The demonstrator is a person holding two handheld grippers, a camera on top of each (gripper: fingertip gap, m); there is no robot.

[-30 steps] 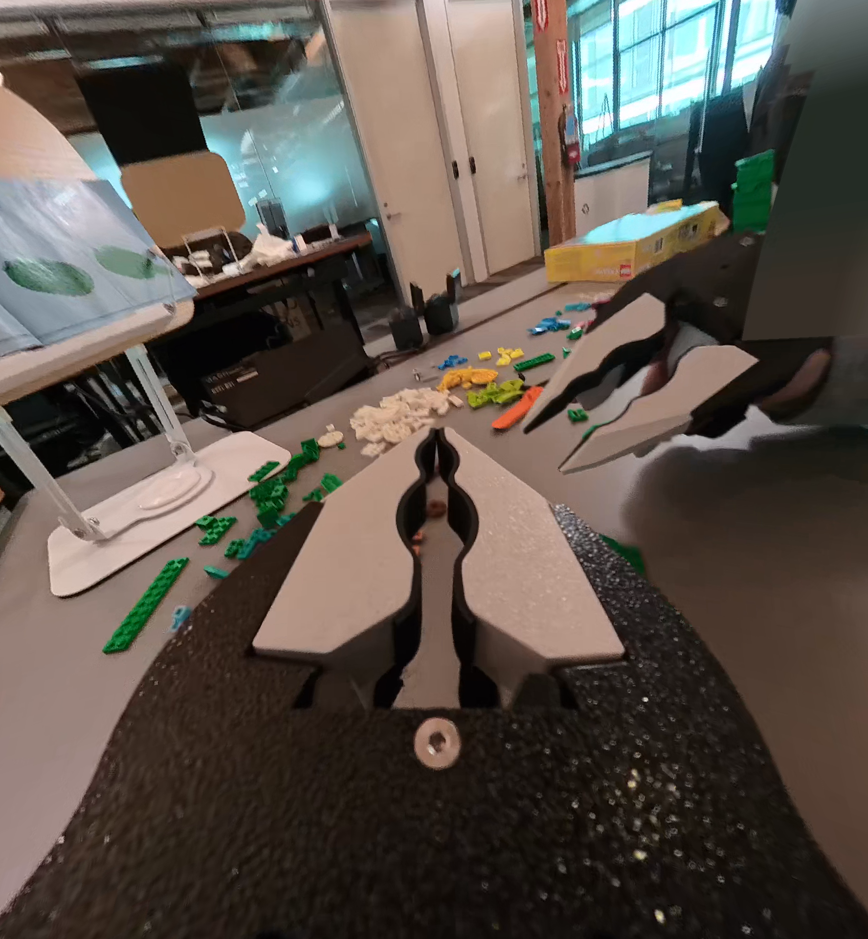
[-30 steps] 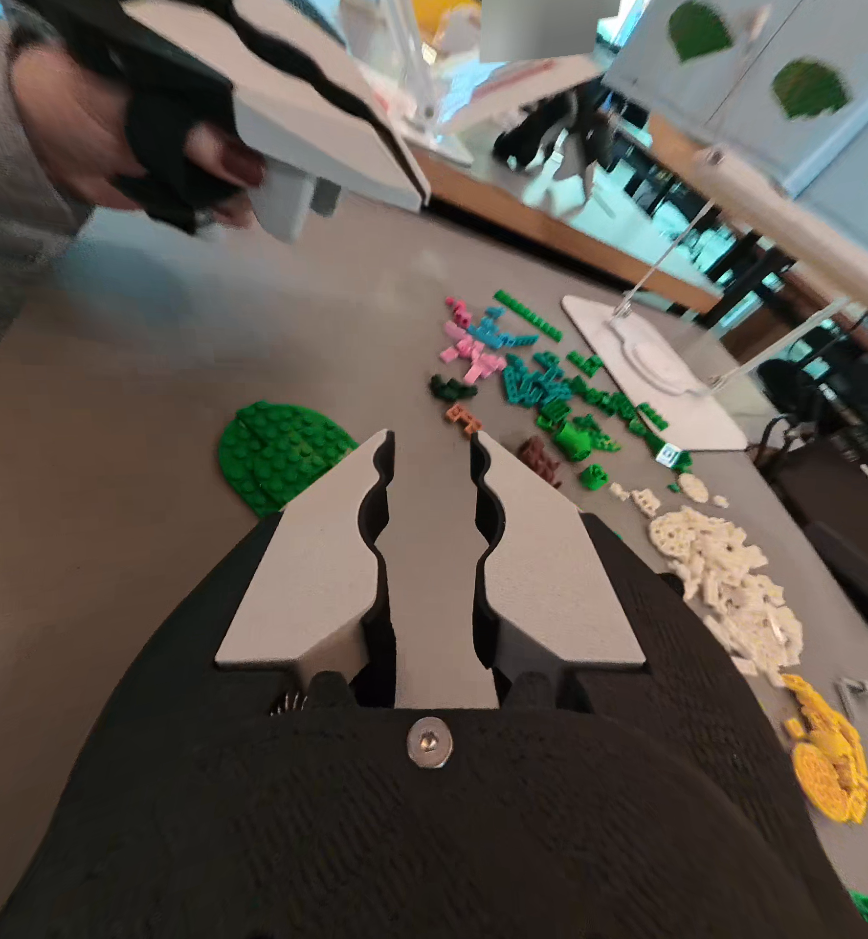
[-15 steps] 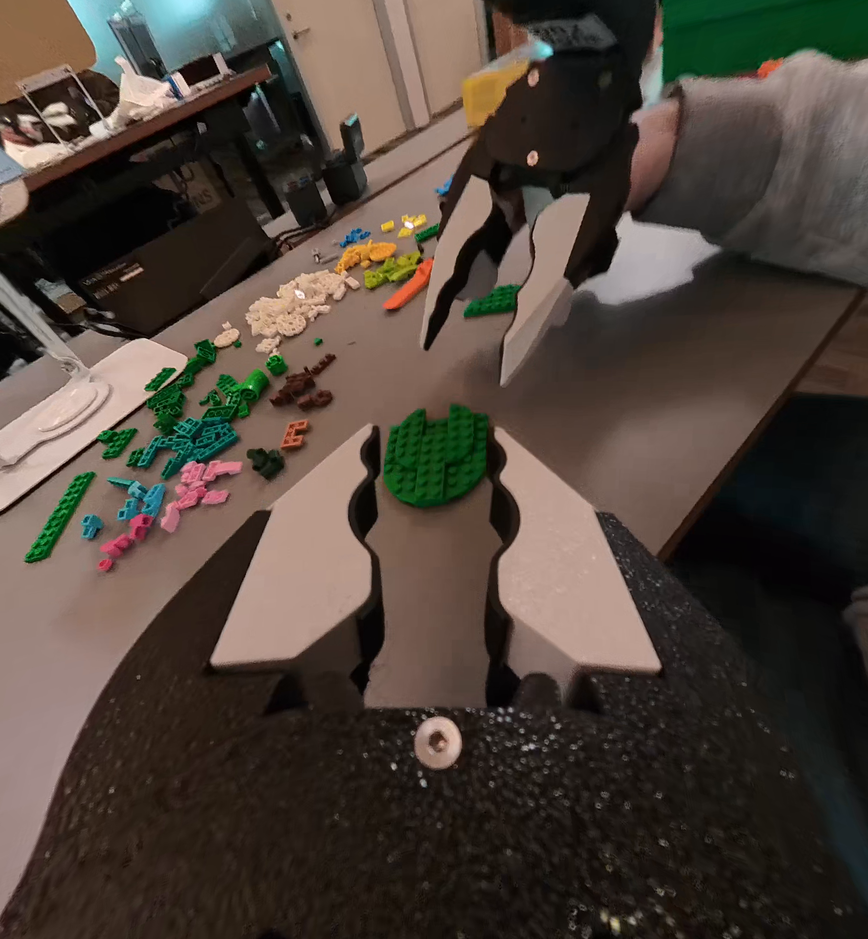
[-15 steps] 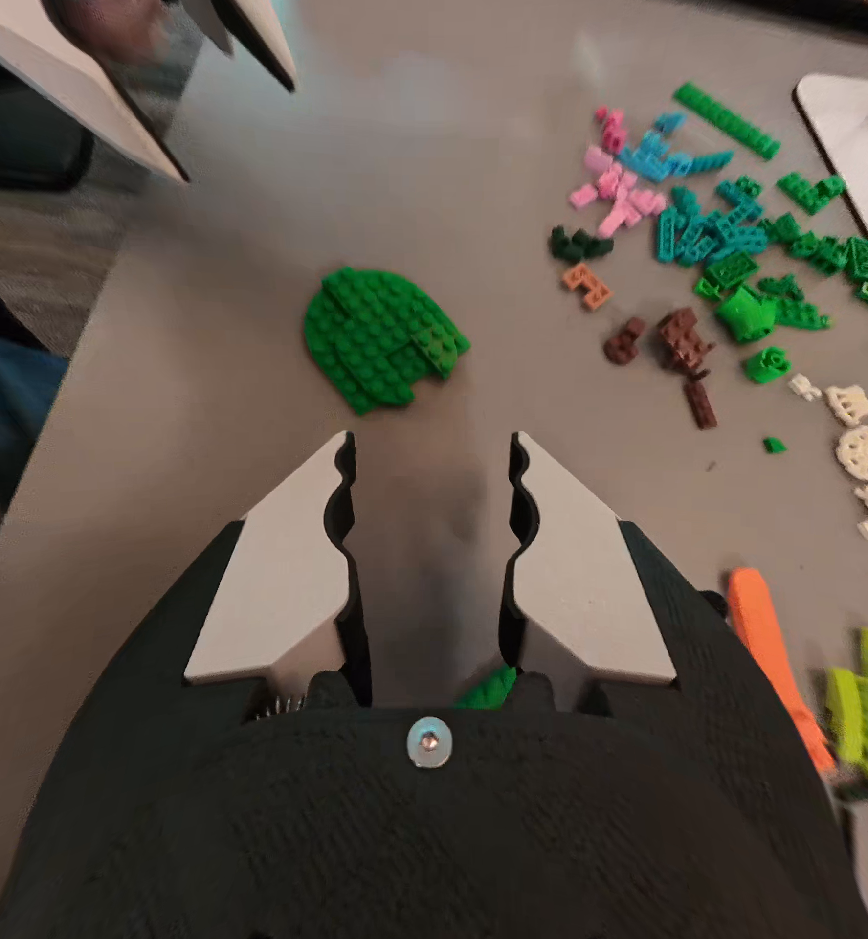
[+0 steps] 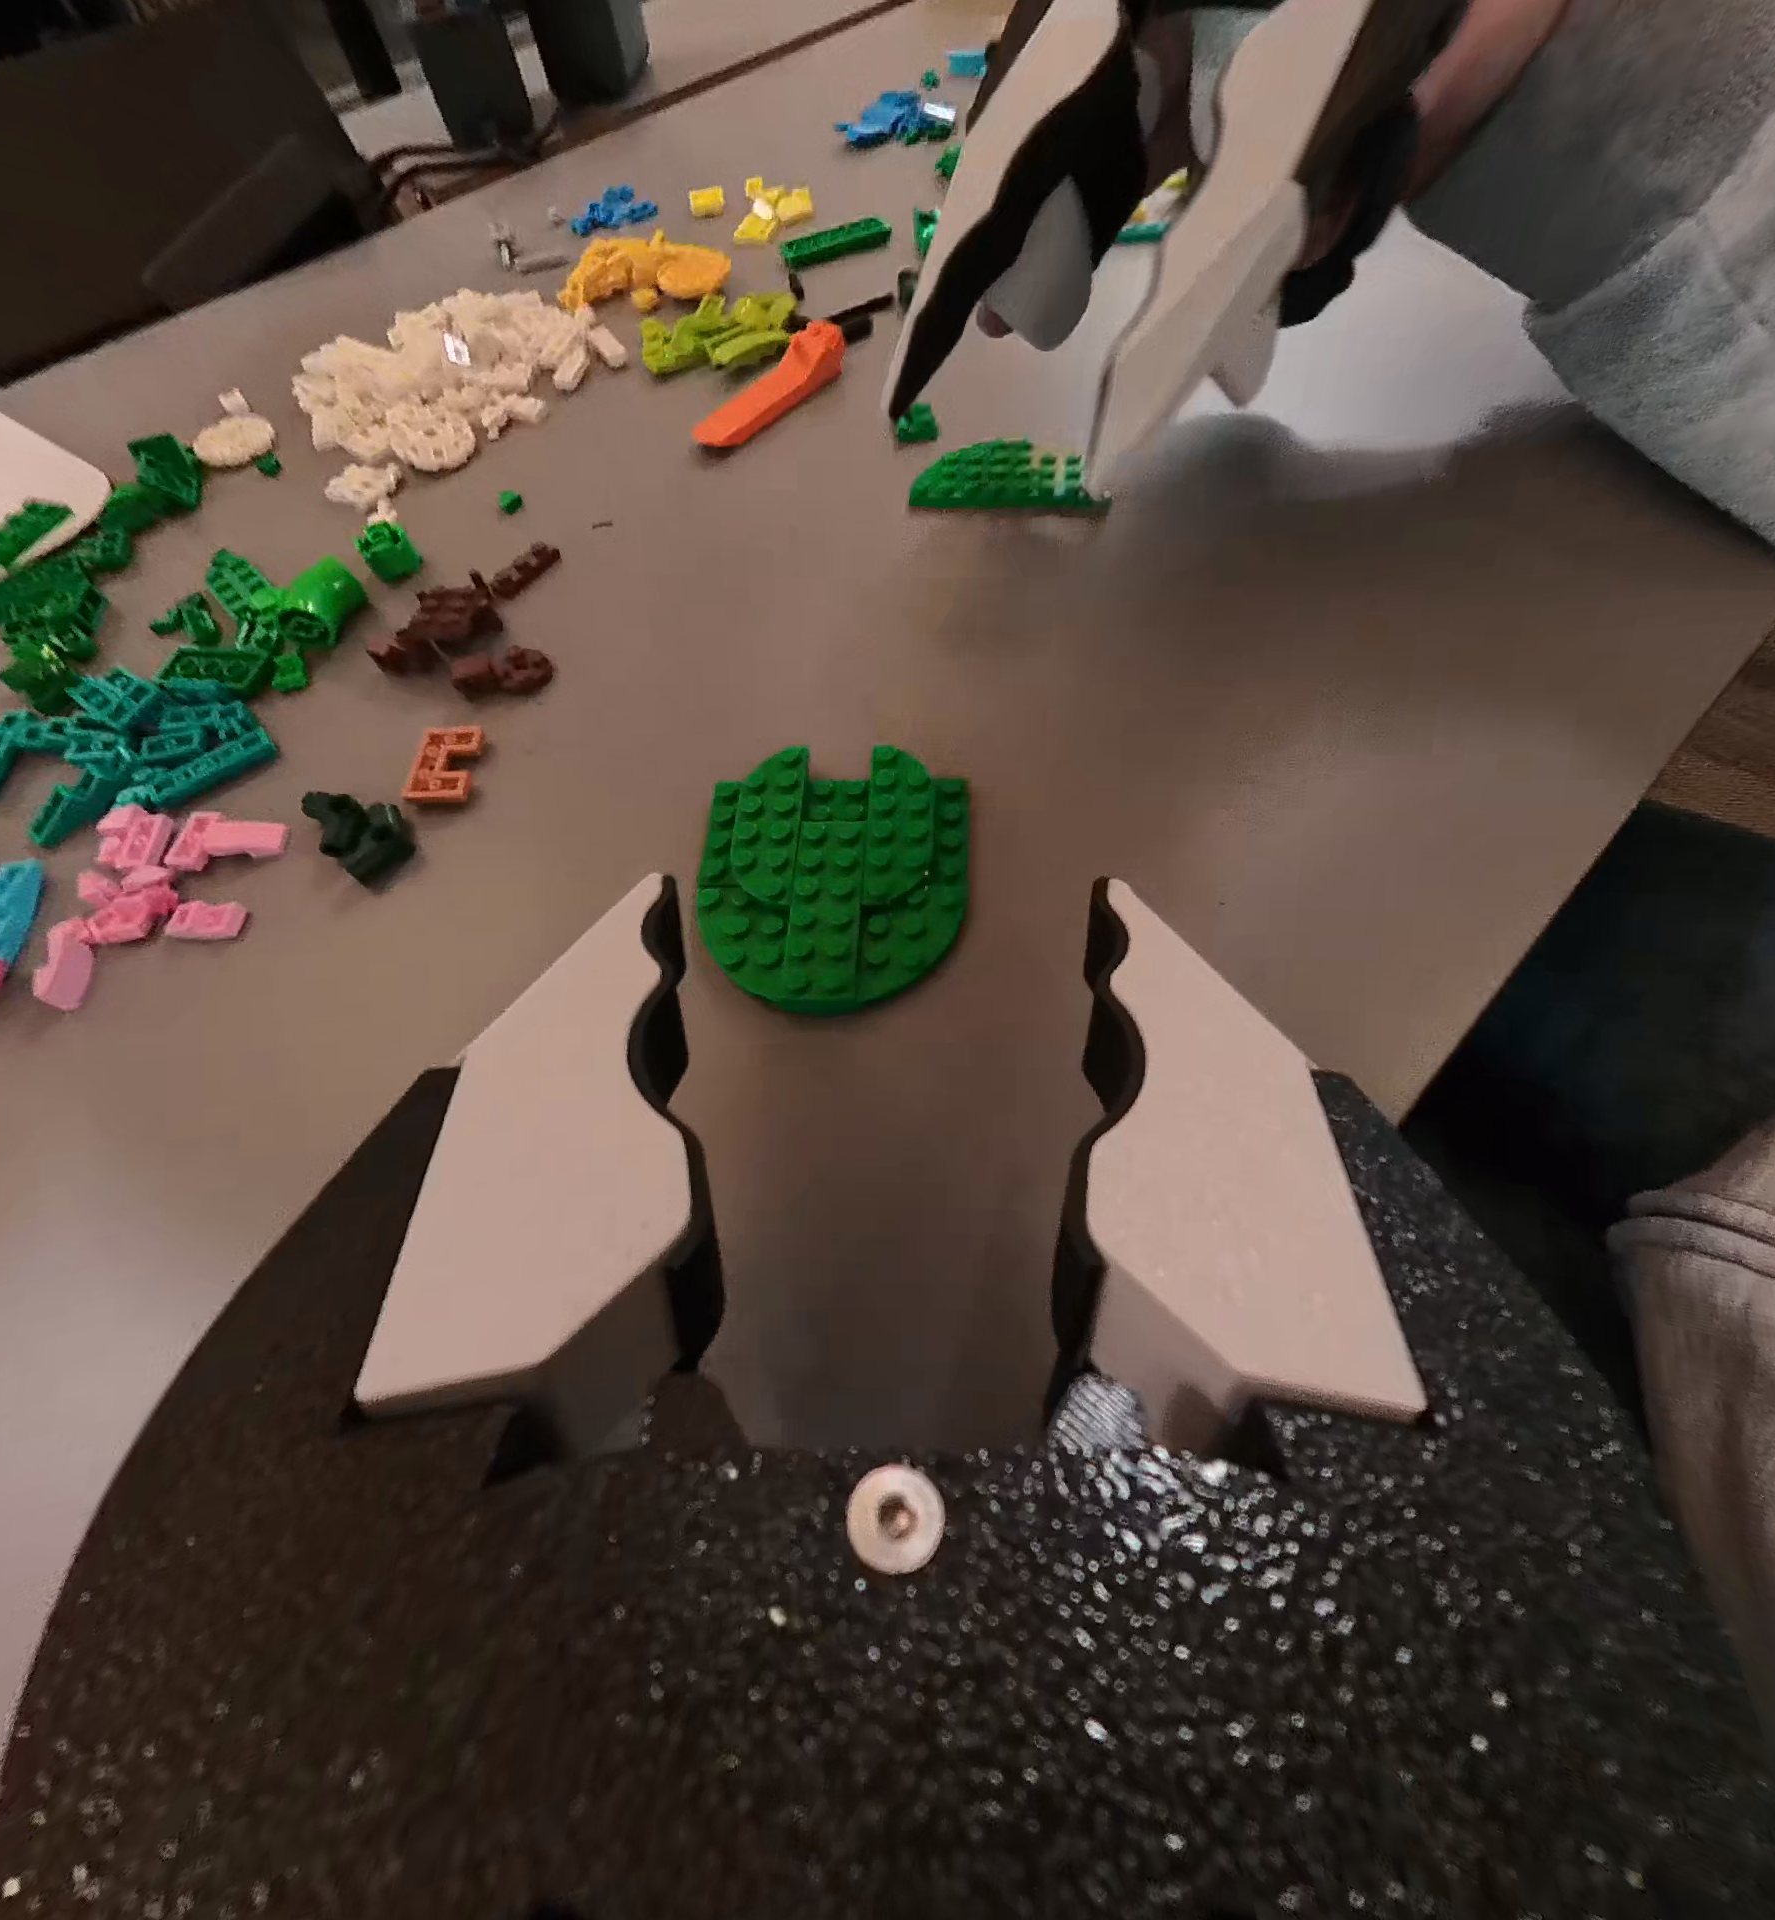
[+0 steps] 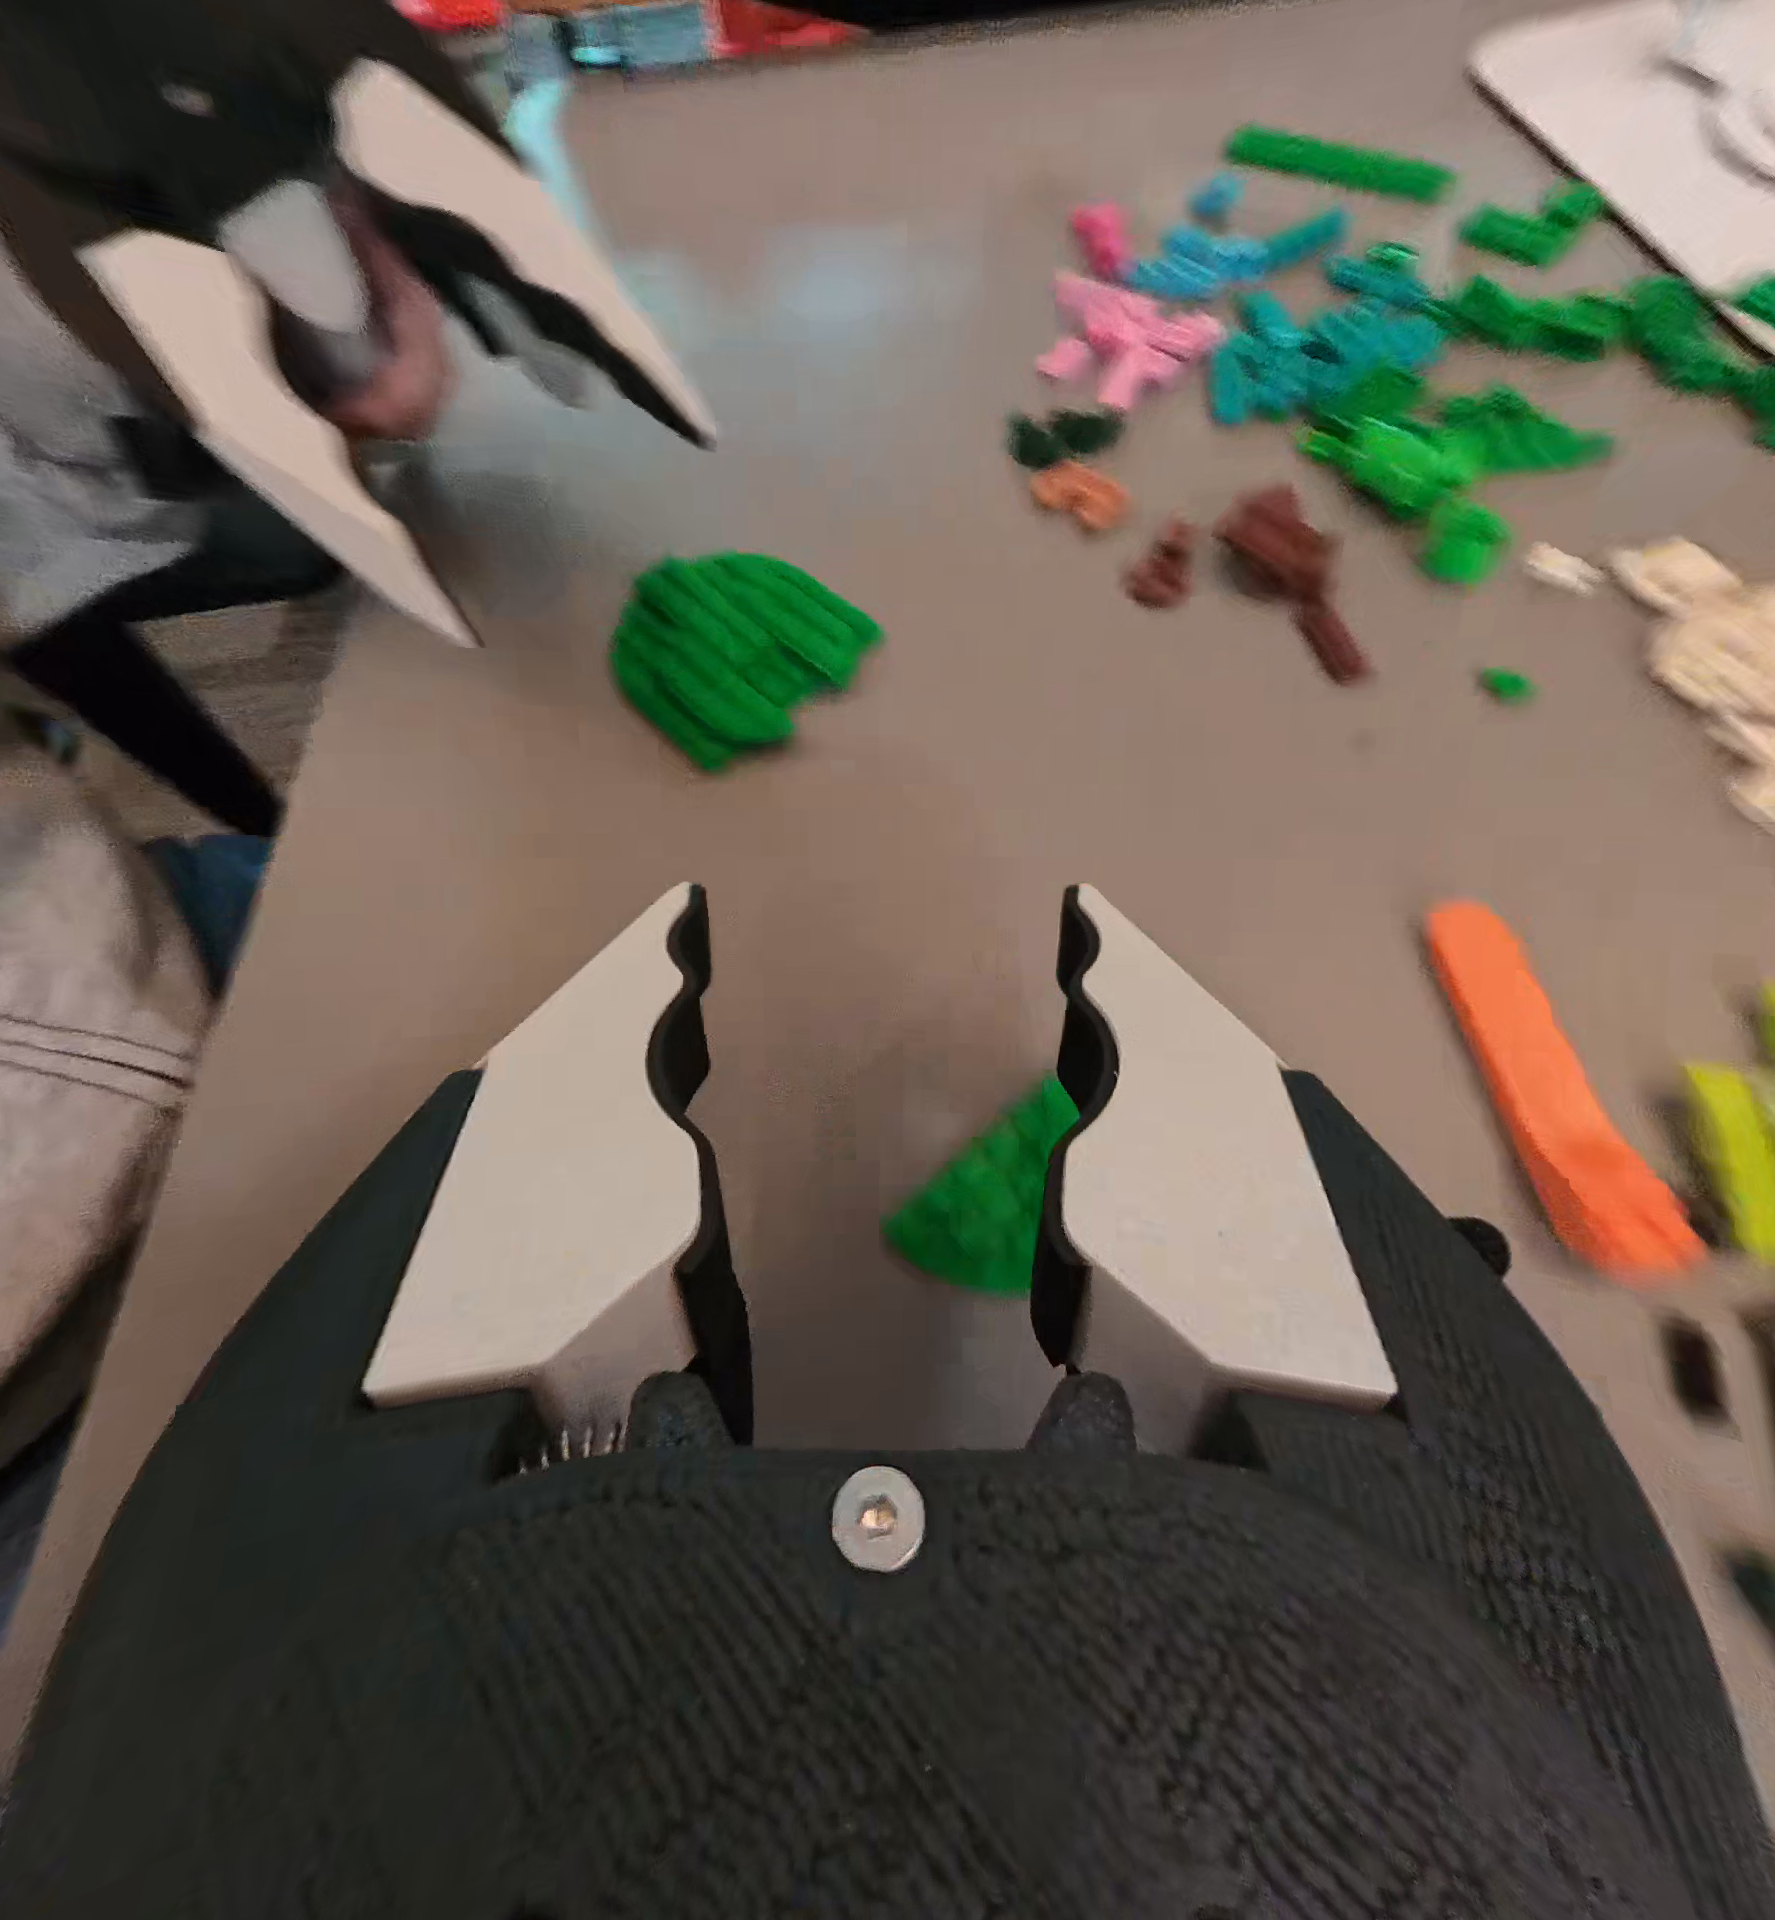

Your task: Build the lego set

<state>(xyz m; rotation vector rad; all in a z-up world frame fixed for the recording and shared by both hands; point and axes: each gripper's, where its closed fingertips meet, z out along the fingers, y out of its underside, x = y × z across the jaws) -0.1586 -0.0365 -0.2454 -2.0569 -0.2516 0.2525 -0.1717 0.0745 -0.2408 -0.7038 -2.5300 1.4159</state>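
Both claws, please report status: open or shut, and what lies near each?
Left claw open, bare, over round green plate. Right claw open, bare, above half-round green plate. Plates flat on table.

Both the left gripper and right gripper hang tilted downward, jaws spread wide and bare.

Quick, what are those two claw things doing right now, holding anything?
Left gripper: open, holding nothing, above the round green studded brick plate.
Right gripper: open, holding nothing, over the half-round green studded plate.
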